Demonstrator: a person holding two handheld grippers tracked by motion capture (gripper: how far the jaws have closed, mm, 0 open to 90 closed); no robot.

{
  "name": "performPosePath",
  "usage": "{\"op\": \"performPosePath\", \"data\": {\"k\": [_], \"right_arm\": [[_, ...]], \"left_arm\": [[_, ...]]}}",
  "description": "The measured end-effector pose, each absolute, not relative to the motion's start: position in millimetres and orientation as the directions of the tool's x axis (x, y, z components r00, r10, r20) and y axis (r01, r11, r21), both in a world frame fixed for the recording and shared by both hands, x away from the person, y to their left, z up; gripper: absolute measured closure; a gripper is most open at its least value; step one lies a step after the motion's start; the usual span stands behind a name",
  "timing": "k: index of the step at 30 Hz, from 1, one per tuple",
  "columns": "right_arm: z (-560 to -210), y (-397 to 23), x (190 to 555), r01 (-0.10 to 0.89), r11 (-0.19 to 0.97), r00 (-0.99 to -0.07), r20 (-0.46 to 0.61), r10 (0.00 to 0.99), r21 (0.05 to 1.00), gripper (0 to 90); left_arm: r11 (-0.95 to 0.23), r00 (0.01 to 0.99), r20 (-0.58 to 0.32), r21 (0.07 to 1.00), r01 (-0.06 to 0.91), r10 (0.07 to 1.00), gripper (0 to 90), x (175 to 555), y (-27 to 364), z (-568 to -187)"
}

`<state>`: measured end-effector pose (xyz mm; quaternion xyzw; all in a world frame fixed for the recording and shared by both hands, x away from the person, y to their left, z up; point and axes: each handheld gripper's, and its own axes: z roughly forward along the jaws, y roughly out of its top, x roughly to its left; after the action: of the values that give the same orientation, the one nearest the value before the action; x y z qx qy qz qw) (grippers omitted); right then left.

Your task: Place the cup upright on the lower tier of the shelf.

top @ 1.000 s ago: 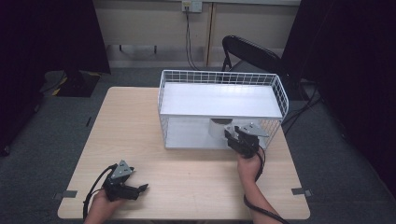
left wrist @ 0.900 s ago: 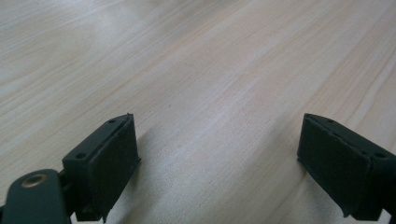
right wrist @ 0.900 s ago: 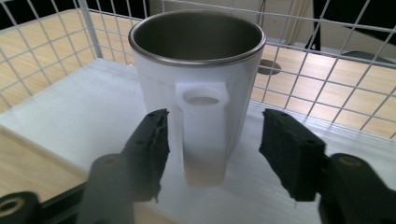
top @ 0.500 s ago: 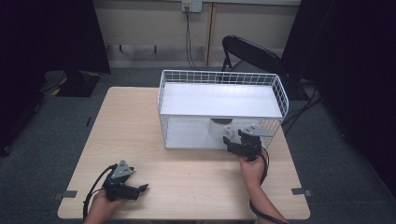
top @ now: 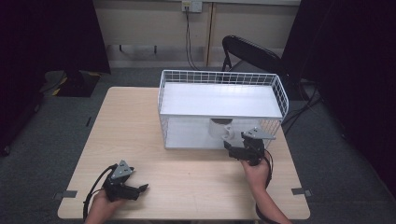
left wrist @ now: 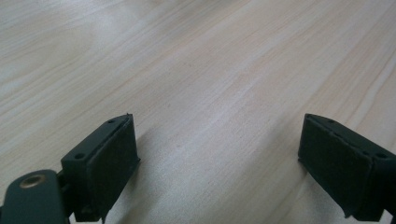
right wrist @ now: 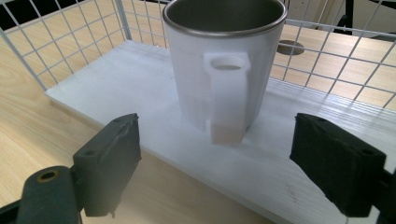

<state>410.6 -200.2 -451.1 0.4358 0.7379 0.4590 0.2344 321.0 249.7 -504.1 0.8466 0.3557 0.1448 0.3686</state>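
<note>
The white mug (right wrist: 224, 79) stands upright on the lower white shelf board (right wrist: 140, 93) of the wire rack (top: 222, 77), near the board's front edge, handle facing the right hand-held gripper (right wrist: 229, 168). That gripper's jaws have just been opening and now stand wide on either side of the handle, touching nothing. The placing looks done; what seems left is drawing the gripper back. The left hand-held gripper (top: 140, 189) rests open and empty near the front left corner of the surface (top: 187, 168).
</note>
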Motion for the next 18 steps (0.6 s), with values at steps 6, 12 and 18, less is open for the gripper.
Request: {"op": "performPosePath", "data": {"k": [6,12,18], "right_arm": [[-452.2,-203.2,405.5,0.423,0.214,-0.529,0.049,0.847,0.880,14.5],[-450.5,-208.6,392.8,0.410,0.232,-0.554,0.038,0.832,0.882,14.2],[-447.8,-213.3,379.7,0.408,0.263,-0.608,0.046,0.793,0.874,13.9]], "left_arm": [[-0.478,0.707,-0.016,0.727,0.493,0.707,10.9,321.6,249.3,-504.1],[-0.478,0.707,-0.017,0.725,0.495,0.707,10.2,322.5,248.4,-504.1],[-0.477,0.707,-0.018,0.726,0.496,0.707,10.1,323.0,248.0,-504.2]]}}
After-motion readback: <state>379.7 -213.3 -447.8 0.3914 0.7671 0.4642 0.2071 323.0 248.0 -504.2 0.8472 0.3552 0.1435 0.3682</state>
